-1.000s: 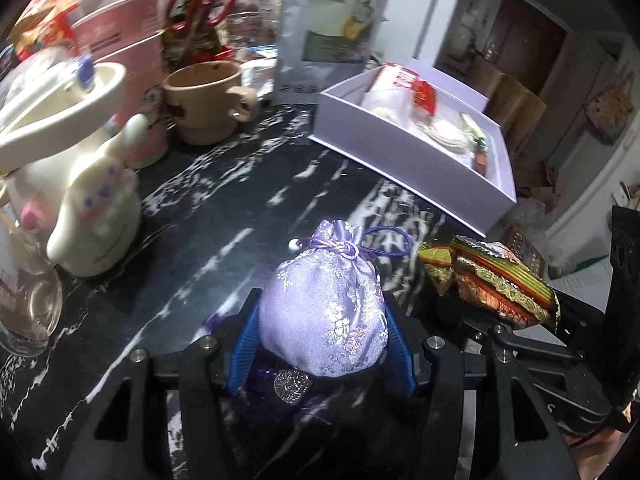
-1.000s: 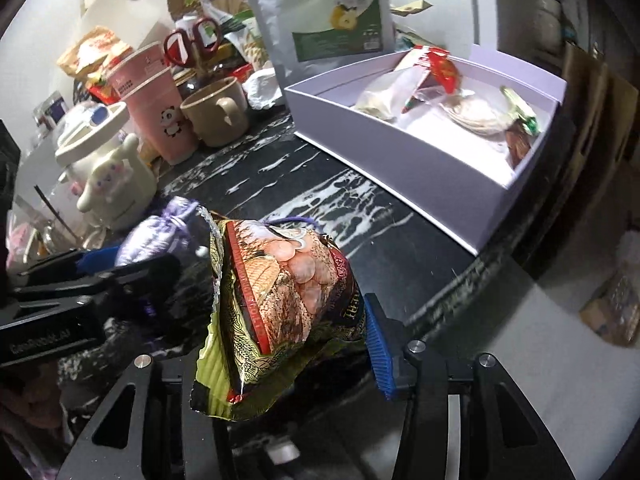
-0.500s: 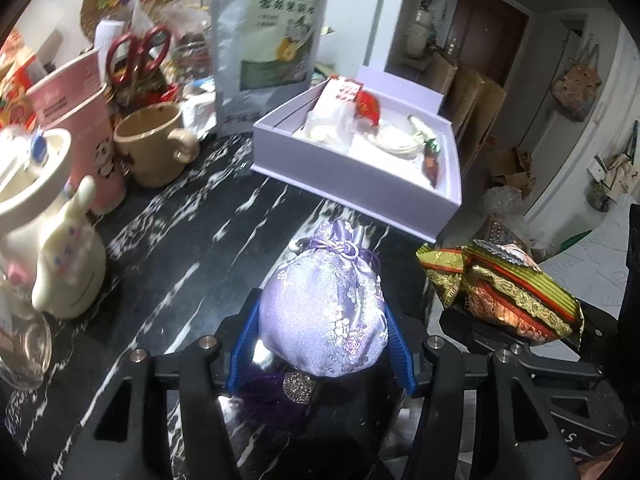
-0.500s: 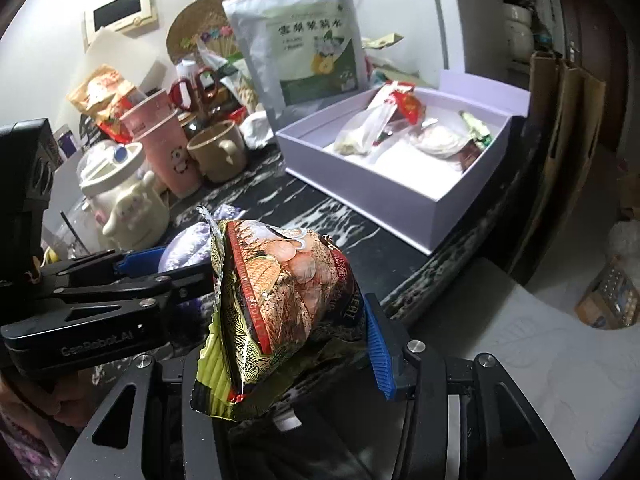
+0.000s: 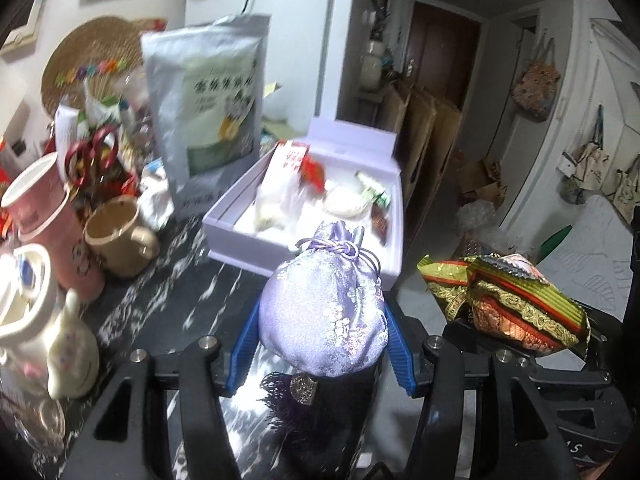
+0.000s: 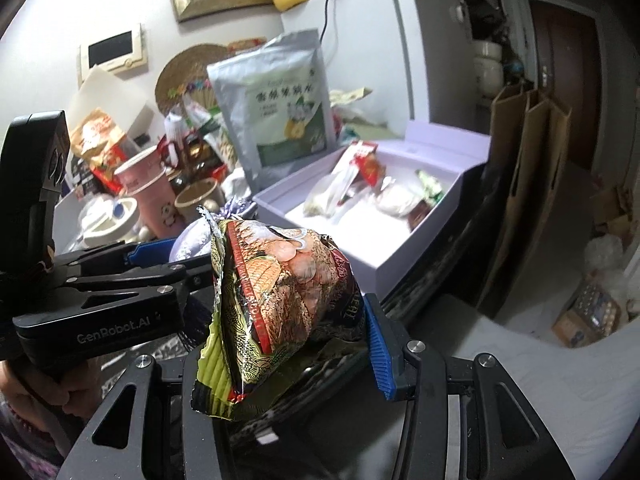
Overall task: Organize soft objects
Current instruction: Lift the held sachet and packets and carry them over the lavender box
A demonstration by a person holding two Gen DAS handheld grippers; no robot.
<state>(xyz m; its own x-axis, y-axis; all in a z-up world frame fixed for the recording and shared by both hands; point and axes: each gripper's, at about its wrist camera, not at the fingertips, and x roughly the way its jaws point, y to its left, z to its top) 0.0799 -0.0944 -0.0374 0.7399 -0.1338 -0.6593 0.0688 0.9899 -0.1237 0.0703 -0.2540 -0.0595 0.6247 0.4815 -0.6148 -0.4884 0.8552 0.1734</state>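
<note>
My left gripper (image 5: 320,344) is shut on a lilac brocade drawstring pouch (image 5: 326,316) and holds it above the black marble table (image 5: 172,280). My right gripper (image 6: 292,340) is shut on a green and red snack packet (image 6: 280,300), also lifted; the packet also shows in the left wrist view (image 5: 508,304). An open lilac box (image 5: 320,204) with several wrapped items inside lies ahead; it also shows in the right wrist view (image 6: 360,236). The left gripper body (image 6: 100,296) sits left of the packet.
A silver-green standing pouch (image 5: 208,108), a tan mug (image 5: 116,236), pink cups (image 5: 44,216) and a white bunny pot (image 5: 44,336) crowd the table's left. The table edge runs to the right, with floor, cardboard (image 5: 424,136) and bags beyond.
Both grippers have risen and tilted up with their loads. The lilac box now sits more directly ahead and appears closer. Both grips are unchanged.
</note>
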